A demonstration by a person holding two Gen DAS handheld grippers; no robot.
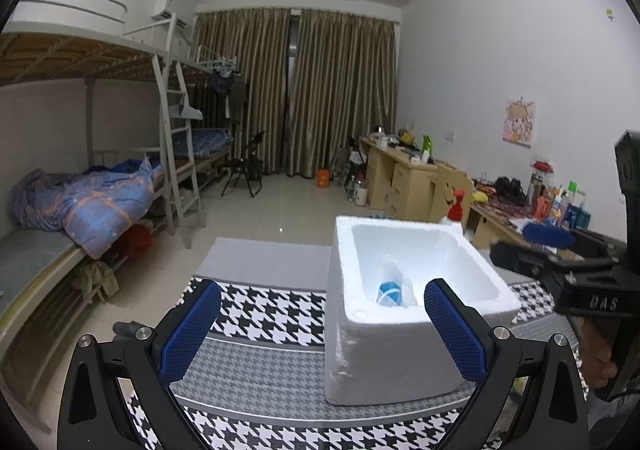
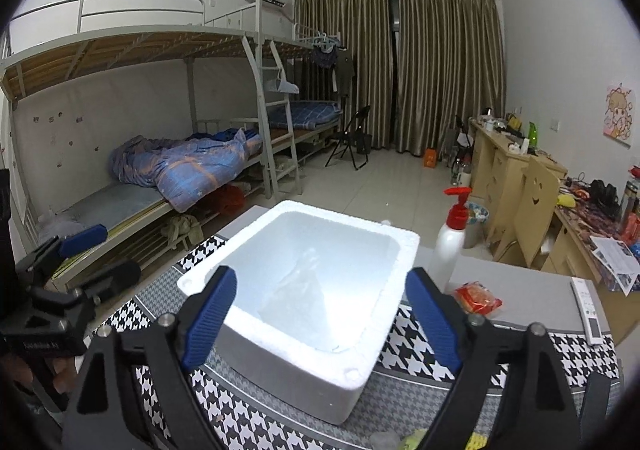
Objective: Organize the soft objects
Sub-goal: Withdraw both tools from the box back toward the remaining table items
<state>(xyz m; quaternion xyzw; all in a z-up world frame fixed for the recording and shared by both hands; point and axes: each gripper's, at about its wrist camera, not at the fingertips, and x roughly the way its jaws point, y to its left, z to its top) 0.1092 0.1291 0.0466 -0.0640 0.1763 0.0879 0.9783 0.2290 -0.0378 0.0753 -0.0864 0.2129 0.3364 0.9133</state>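
wrist views flanking foam box (image 1: 404, 354), close

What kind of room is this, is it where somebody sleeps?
Yes, it looks like a shared dorm bedroom. There are metal bunk beds with a blue quilt, a row of wooden desks along the wall, and long curtains closed over the window.

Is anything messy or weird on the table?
Nothing is spilled or broken. The foam box sits askew on the checked mat, and a red packet lies loose beside the pump bottle.
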